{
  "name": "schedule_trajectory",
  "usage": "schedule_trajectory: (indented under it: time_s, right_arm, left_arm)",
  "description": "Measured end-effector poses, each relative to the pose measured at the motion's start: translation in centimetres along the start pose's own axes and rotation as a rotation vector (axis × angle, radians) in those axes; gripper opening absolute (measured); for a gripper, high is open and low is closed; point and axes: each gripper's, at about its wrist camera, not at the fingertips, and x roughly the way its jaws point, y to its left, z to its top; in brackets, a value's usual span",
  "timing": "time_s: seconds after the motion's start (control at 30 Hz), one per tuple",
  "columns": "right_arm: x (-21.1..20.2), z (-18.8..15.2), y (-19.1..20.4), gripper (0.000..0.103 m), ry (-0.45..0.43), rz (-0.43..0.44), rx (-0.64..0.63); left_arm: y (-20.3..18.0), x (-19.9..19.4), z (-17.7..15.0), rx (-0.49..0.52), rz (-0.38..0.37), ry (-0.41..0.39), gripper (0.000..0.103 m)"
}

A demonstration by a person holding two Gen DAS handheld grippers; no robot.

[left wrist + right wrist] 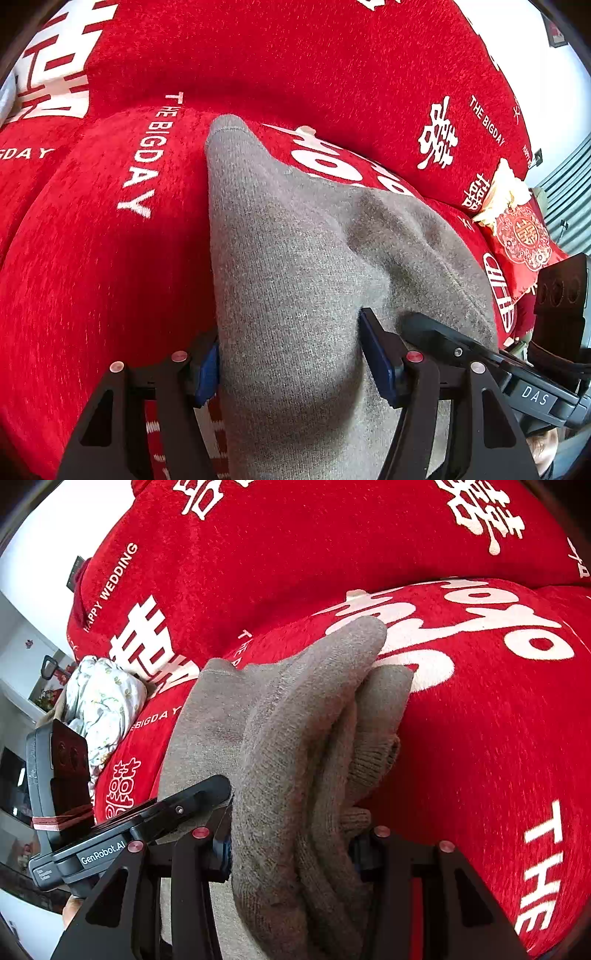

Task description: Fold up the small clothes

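Note:
A grey knitted garment (288, 258) is stretched over the red sofa seat (92, 258), one end reaching away toward the backrest. My left gripper (293, 369) is shut on its near part, and the fabric fills the gap between the blue pads (380, 365). In the right wrist view the same garment (295, 720) is bunched in thick folds with a ribbed cuff showing. My right gripper (291, 853) is shut on that bunch. Each gripper's black body shows at the edge of the other's view, close beside it.
The red sofa cover (480, 720) with white lettering fills both views, its backrest cushions behind. A floral cloth bundle (107, 701) lies at the sofa's left end. A red patterned pouch (521, 236) and a crumpled packet lie at the right end.

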Motion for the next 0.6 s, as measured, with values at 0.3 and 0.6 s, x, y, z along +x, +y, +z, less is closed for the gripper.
schedule_trajectory:
  time_s: [0.3,0.6]
  right_arm:
    - [-0.4,-1.7,-0.1,0.048,-0.006,0.002,-0.026]
    - [-0.5,-2.9,-0.2,0.049,-0.017,-0.002,-0.045]
  left_arm:
    - [-0.4,-1.0,-2.1,0.007,0.020,-0.017,0.067]
    - [-0.2,-1.4,-3.5,0.011,0.035,-0.025,0.067]
